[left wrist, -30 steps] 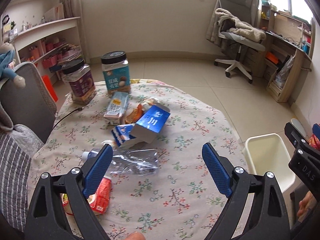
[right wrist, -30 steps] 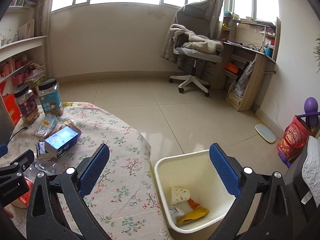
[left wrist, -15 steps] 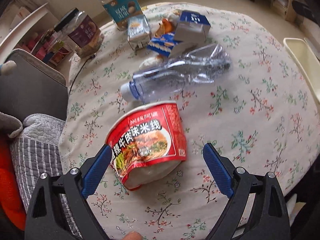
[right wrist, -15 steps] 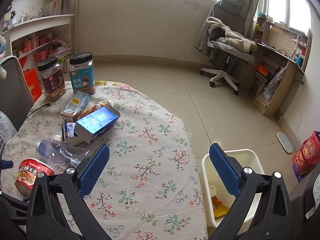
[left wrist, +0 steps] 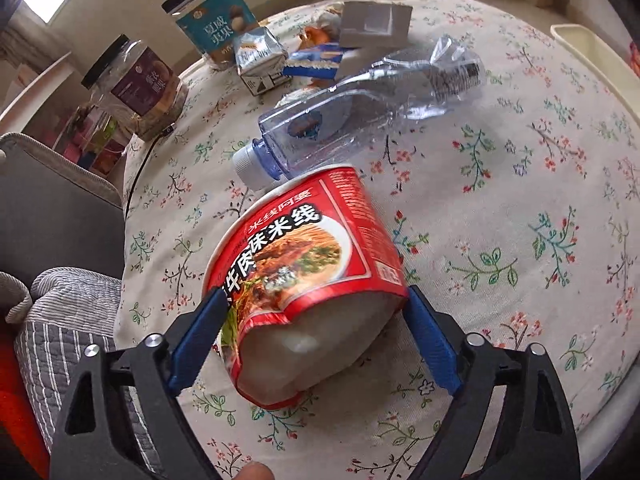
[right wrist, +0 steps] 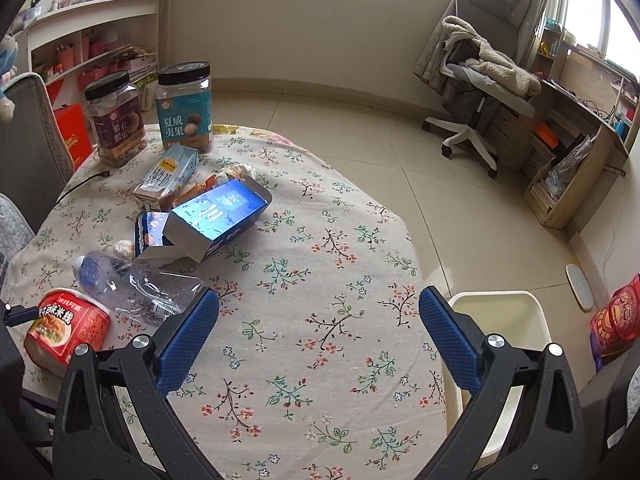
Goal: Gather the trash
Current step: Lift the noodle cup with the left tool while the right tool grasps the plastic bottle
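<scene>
Two grippers in view over a floral tablecloth (right wrist: pixel 320 280). Left to right, as follows.

Left gripper (left wrist: pixel 310 304): jaws spread wide, straddling a red instant noodle cup (left wrist: pixel 304 280) lying on its side near the table's left edge. Blue pads close against the cup's sides at its torn lower end; firm contact not confirmed, no squeeze visible. Same cup (right wrist: pixel 66 328) seen from the right wrist view at the far left of the cloth.

Just beyond the cup: crushed clear plastic bottle (left wrist: pixel 360 108), on its side, white cap pointing left, nearly touching the cup's rim.

Further back, clustered at table centre: small milk carton (right wrist: pixel 168 176), blue open box (right wrist: pixel 220 212), crumpled wrappers (right wrist: pixel 224 178) between them. Behind these, two upright black-lidded jars (right wrist: pixel 116 120), side by side.

Right gripper (right wrist: pixel 318 320): jaws fully apart, holding nothing, hovering above bare cloth at the table's right portion.

Far right, on the floor just beside the table edge: white bin (right wrist: pixel 512 340), contents hidden from view. Office chair (right wrist: pixel 480 92) well beyond, near the desk.
</scene>
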Tool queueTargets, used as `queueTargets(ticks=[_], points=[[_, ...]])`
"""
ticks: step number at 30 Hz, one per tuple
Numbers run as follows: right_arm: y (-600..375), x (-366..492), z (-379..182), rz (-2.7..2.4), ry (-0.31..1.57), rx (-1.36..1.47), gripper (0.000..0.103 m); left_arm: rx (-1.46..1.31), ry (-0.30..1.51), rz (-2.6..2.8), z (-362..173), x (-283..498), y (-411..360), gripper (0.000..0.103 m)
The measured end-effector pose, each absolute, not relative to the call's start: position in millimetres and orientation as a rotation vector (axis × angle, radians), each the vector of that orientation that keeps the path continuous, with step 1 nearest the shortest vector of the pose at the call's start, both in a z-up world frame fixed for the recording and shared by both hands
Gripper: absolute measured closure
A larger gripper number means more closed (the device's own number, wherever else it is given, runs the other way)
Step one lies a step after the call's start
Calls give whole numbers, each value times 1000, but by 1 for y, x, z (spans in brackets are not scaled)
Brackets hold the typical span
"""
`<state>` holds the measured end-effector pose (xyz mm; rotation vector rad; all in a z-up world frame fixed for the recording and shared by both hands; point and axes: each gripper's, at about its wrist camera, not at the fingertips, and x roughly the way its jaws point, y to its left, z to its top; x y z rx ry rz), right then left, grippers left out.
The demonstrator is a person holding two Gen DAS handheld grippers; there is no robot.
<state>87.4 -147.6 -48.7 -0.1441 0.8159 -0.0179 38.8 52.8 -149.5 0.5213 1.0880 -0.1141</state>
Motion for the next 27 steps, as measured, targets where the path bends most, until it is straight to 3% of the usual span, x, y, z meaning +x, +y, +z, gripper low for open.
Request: queueTargets(ticks=[2, 12, 18, 27], points=[[-146, 90, -51, -14, 829, -136, 7, 440, 1061, -110, -133, 45, 61, 30], [-117, 97, -53, 92, 835, -132, 7, -65, 990, -27, -73, 62, 133, 31], [-67, 105, -65, 290, 882, -181, 7, -138, 908, 44, -48, 59, 148, 31], [9, 122, -108, 403, 974, -340, 7, -188, 923, 58, -55, 68, 161, 31]])
